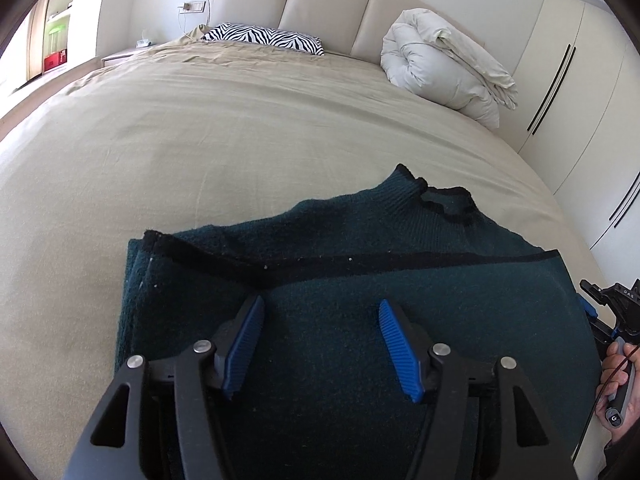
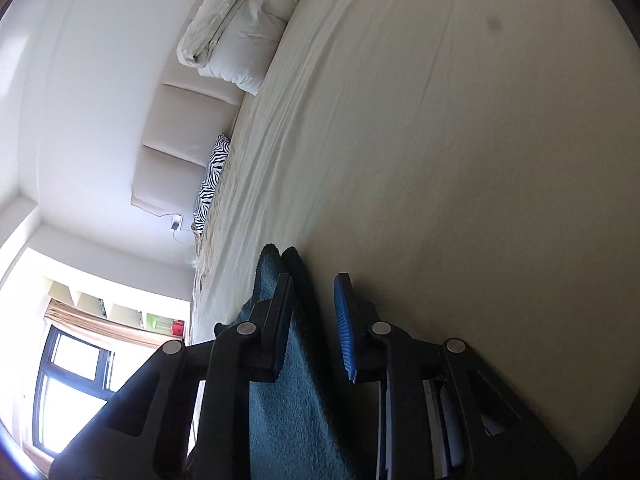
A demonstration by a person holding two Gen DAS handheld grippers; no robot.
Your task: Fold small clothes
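Dark teal sweater [image 1: 360,280] folded on bed

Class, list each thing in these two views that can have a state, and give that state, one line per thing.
Dark green sweater: lying on the bed, partly folded, collar away from the camera.
Left gripper: jaws open above the sweater, nothing between the pads.
Right gripper: rolled sideways, jaws narrowly apart with a sweater edge between them; grip unclear.
White duvet: rolled up by the headboard.
Bed sheet: spread, lightly wrinkled.
Zebra pillow: lying flat.

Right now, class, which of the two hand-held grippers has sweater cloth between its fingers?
The right hand-held gripper: an edge of the dark green sweater runs between its fingers. The left hand-held gripper gapes open above the flat sweater, nothing between.
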